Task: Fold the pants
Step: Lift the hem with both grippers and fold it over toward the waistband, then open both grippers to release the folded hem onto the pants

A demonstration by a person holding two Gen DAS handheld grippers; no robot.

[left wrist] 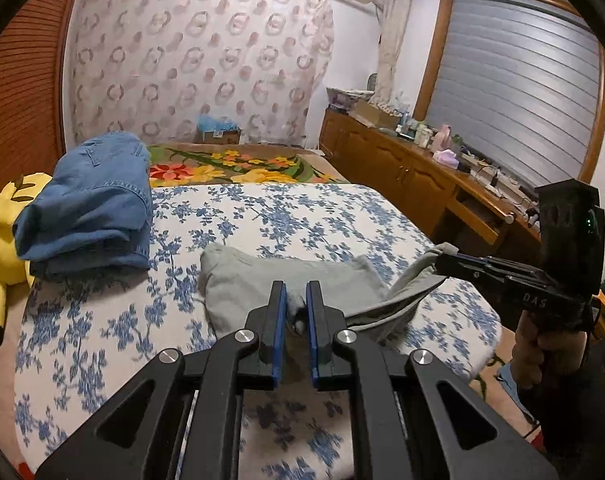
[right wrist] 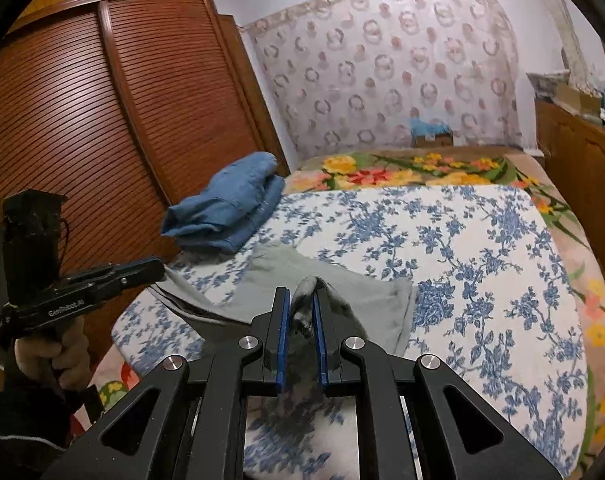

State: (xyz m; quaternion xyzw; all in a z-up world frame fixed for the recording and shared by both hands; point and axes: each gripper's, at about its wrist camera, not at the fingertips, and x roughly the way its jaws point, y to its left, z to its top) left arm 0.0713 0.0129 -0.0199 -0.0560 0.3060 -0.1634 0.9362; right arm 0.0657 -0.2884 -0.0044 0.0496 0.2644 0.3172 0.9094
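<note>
Grey pants [left wrist: 246, 284] lie partly folded on the blue-flowered bedspread [left wrist: 302, 216]. My left gripper [left wrist: 296, 294] is shut on a bunched edge of the grey pants, with cloth showing between its blue pads. Off to the right, my right gripper [left wrist: 442, 258] is shut on another corner of the grey pants and holds that cloth stretched above the bed. In the right wrist view, the right gripper [right wrist: 302, 300] pinches a fold of the grey pants [right wrist: 362, 300], and the left gripper [right wrist: 158, 268] grips their near left edge.
Folded blue jeans [left wrist: 90, 204] sit at the bed's left side, beside a yellow plush toy [left wrist: 2, 248]. A flowered blanket [left wrist: 230, 164] covers the far end. A wooden cabinet [left wrist: 414, 176] with clutter lines the right wall. A slatted wardrobe [right wrist: 102, 120] stands on the left.
</note>
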